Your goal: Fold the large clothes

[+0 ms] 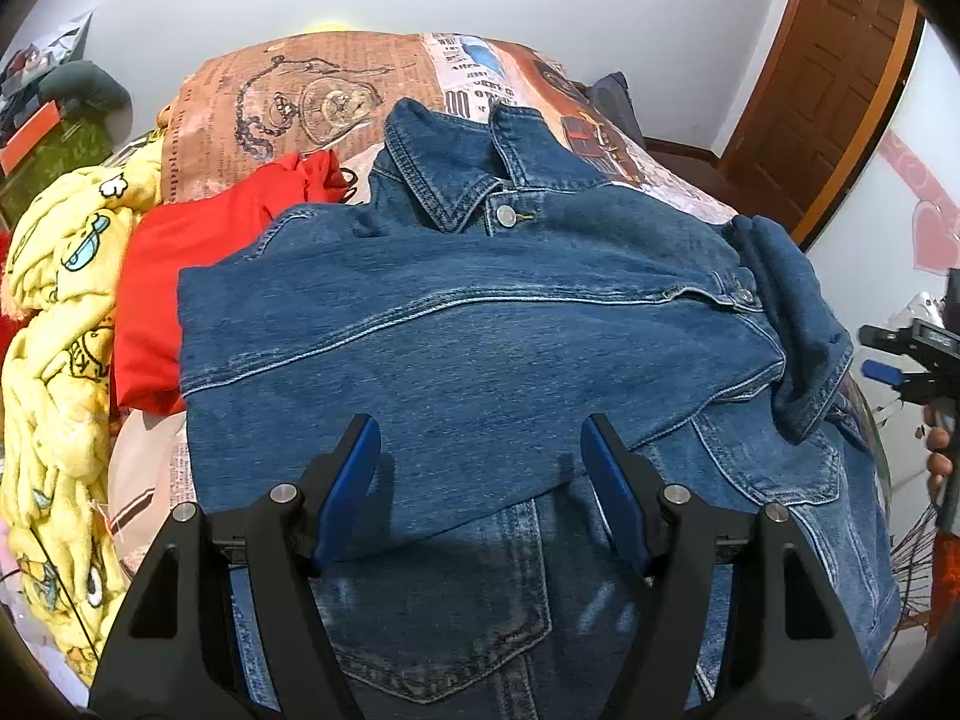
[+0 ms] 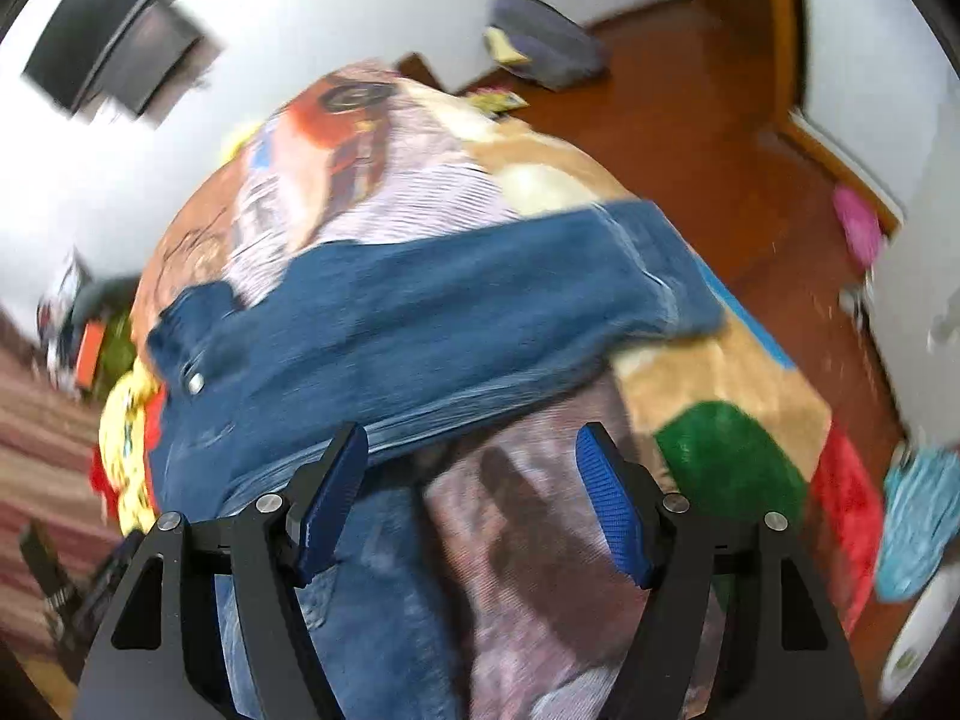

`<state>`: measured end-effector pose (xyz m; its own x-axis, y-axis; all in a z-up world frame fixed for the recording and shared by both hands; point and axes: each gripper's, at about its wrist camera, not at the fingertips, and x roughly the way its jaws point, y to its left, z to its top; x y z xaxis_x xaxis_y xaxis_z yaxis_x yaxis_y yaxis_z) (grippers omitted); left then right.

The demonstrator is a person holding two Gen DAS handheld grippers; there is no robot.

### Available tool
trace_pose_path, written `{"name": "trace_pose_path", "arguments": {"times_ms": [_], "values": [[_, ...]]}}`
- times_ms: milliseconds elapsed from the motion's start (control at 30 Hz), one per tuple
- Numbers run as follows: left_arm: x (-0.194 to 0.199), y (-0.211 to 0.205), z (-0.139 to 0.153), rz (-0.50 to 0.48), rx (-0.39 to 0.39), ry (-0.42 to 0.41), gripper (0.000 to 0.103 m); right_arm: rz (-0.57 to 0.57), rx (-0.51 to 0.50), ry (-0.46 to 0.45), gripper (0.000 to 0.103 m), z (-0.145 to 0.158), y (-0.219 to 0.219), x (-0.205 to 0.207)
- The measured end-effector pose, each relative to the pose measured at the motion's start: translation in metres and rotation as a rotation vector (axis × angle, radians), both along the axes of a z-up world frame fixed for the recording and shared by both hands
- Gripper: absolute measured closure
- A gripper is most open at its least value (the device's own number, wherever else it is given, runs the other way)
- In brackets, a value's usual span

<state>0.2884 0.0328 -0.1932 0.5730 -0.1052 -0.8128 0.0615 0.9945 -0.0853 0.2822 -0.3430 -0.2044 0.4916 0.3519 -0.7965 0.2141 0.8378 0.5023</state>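
Denim jacket [image 1: 480, 324] spread on bed [image 1: 312, 96], collar far, hem near — long axis running away from both grippers. Left gripper [image 1: 480, 480] directly above folded sleeve, nearer; right gripper [image 2: 471, 480] off jacket's right edge. Both sets of fingers parted, empty.

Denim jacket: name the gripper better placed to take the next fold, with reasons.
Left, probably. The left gripper hangs open directly over the denim jacket, its folded sleeve between the fingers. The right gripper, also open, sits at the jacket's edge, mostly over the bedspread.
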Motion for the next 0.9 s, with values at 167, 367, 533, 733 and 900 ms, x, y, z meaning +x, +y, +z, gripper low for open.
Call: {"name": "trace_pose_path", "arguments": {"times_ms": [167,367,533,733,900], "values": [[0.000,0.001,-0.001,0.005,0.002,0.009,0.035,-0.062,0.103,0.017,0.034,-0.024,-0.012,0.019],[-0.001,0.006,-0.001,0.021,-0.005,0.011,0.035,-0.137,-0.015,0.012,0.070,-0.023,-0.013,0.039],[-0.003,0.010,0.001,0.023,-0.006,0.001,0.035,-0.135,-0.098,-0.042,0.091,0.002,-0.010,0.040],[-0.006,0.016,0.009,0.026,-0.013,-0.026,0.035,-0.080,-0.108,-0.214,0.095,0.066,0.004,0.032],[-0.013,0.019,0.017,0.027,-0.008,-0.061,0.035,0.054,-0.118,-0.360,0.095,0.129,0.053,0.031]]}}
